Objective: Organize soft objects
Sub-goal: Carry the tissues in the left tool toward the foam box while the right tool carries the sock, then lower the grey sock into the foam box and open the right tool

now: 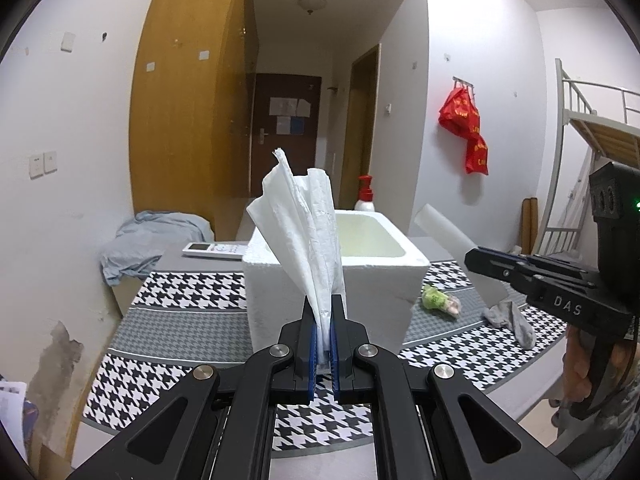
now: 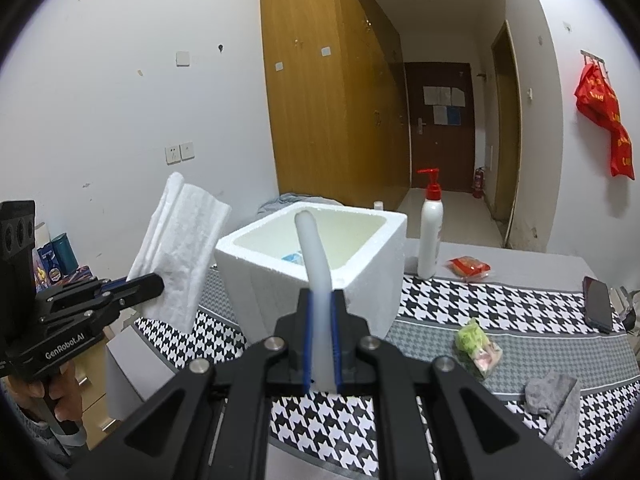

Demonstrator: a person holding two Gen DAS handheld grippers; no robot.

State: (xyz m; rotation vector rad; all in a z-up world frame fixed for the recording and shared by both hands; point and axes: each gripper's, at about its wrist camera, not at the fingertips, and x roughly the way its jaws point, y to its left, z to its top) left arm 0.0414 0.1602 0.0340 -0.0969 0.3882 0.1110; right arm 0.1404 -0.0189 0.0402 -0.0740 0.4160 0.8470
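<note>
Clamped between the blue pads of your left gripper [image 1: 324,320], a crumpled white tissue [image 1: 304,232] stands upright, held by its lower end so the loose part stays clear of the table. Directly beyond it sits the open white foam box [image 2: 312,256], the likely drop spot. Your right gripper [image 2: 320,312] pinches a pale soft foam strip [image 2: 314,256] whose tip leans over the box rim. To the right of that gripper, a green wrapped item [image 2: 478,344] and a grey sock [image 2: 556,404] lie on the houndstooth cloth [image 2: 500,300], still unsorted.
</note>
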